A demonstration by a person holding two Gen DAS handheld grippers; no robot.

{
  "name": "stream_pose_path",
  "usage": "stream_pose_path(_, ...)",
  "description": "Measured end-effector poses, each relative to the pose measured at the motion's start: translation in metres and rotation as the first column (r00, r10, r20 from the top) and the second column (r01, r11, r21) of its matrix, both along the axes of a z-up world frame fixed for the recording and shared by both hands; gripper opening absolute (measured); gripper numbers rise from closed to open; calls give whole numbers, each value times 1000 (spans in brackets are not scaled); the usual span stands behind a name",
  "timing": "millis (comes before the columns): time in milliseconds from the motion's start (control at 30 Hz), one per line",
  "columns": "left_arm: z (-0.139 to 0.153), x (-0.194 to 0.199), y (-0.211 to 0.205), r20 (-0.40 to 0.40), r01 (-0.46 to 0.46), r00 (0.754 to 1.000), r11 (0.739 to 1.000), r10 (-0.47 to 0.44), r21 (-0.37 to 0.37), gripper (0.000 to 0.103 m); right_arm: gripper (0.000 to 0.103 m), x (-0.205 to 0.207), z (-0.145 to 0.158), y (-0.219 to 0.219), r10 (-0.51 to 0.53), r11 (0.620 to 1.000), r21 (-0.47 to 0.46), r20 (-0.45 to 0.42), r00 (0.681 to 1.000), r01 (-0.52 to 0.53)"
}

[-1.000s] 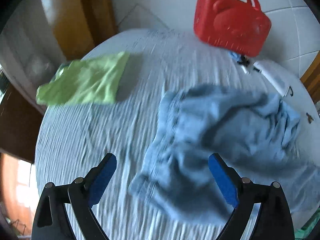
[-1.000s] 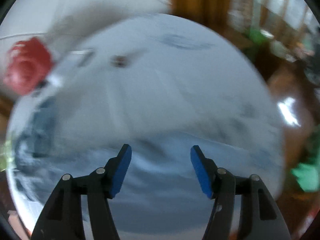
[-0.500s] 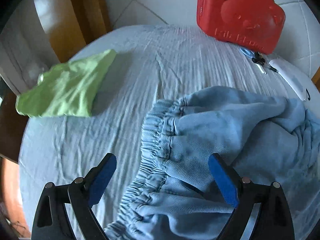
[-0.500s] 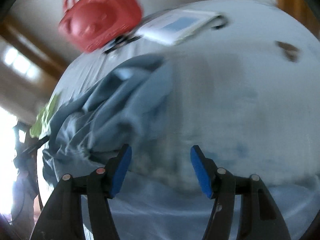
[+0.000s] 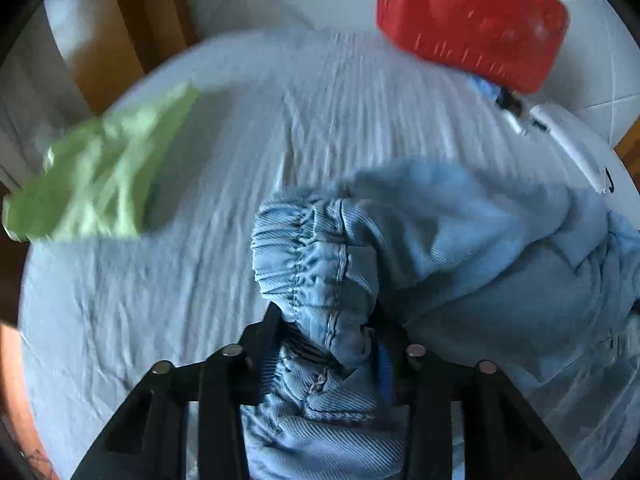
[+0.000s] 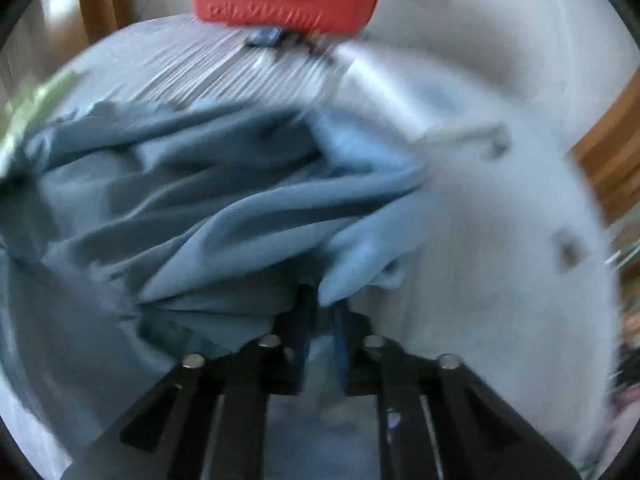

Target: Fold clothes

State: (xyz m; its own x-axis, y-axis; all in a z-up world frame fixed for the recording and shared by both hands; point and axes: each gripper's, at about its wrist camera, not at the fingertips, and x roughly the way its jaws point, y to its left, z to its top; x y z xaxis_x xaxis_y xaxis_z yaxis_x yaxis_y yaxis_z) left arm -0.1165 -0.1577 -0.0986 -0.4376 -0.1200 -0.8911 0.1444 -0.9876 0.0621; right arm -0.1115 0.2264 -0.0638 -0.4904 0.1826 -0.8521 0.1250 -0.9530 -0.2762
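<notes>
While both views are motion-blurred, the main facts read clearly: the blue garment [image 5: 460,240] lies crumpled on the round table's pale cloth [image 5: 160,300], and all positions below are given relative to that garment. Left gripper [image 5: 332,344]: jaws have just been closing, now pinched on the gathered elastic waistband at the garment's near edge, fabric bunched between the pads. Right gripper [image 6: 320,320]: jaws have just been closing to a narrow gap; a fold of the garment [image 6: 200,208] sits between the pads at its near right edge, so it appears clamped on cloth. Green garment [image 5: 96,176]: well apart, to the left, at the table's rim. Red plastic case [image 5: 472,20]: beyond the garment, at the far edge, not touching it. Small white and dark items [image 5: 560,136] lie between case and garment; too blurred to identify.
</notes>
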Motion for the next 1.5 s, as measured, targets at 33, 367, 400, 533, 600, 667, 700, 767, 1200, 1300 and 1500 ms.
stream_pose_path(33, 10, 2, 1, -28, -5, 1000, 1000, 5, -7, 35, 4, -1, 19, 10, -11, 997, 71, -61, 998, 15)
stream_pose_path(367, 90, 37, -27, -188, -91, 978, 996, 86, -17, 35, 5, 20, 140, 150, -210, 963, -211, -201, 957, 168)
stream_pose_path(400, 90, 40, -27, -183, -88, 980, 996, 83, -21, 35, 6, 21, 123, 153, -219, 943, -287, -152, 964, 169)
stream_pose_path(533, 83, 46, -27, -154, -81, 985, 996, 75, -30, 35, 22, 20, 45, 143, -210, 857, -473, 38, 977, 203)
stream_pose_path(600, 76, 48, -28, -140, -88, 987, 996, 84, -23, 35, 29, 16, 14, 121, -180, 836, -510, 92, 979, 201)
stream_pose_path(667, 70, 49, -31, -132, -98, 987, 995, 94, -19, 40, 39, 12, -9, 100, -150, 819, -540, 123, 981, 193)
stream_pose_path(700, 67, 50, -33, -129, -103, 987, 995, 100, -13, 41, 50, 11, -14, 92, -140, 811, -555, 126, 982, 187)
stream_pose_path(767, 62, 50, -37, -127, -108, 986, 994, 107, -2, 47, 68, 7, -20, 73, -112, 798, -580, 123, 986, 163)
stream_pose_path(1200, 27, 35, -38, -68, -119, 990, 992, 121, 39, 38, 13, -9, -18, -15, 10, 998, -69, -2, 1000, -11)
stream_pose_path(1300, 37, 37, -36, -89, -113, 989, 993, 114, 19, 38, 13, -5, 35, 16, -8, 989, 148, -159, 987, 32)
stream_pose_path(1500, 41, 40, -14, -57, 23, 998, 997, -20, 67, 43, 19, 26, 122, 94, -44, 935, 323, -295, 954, 144)
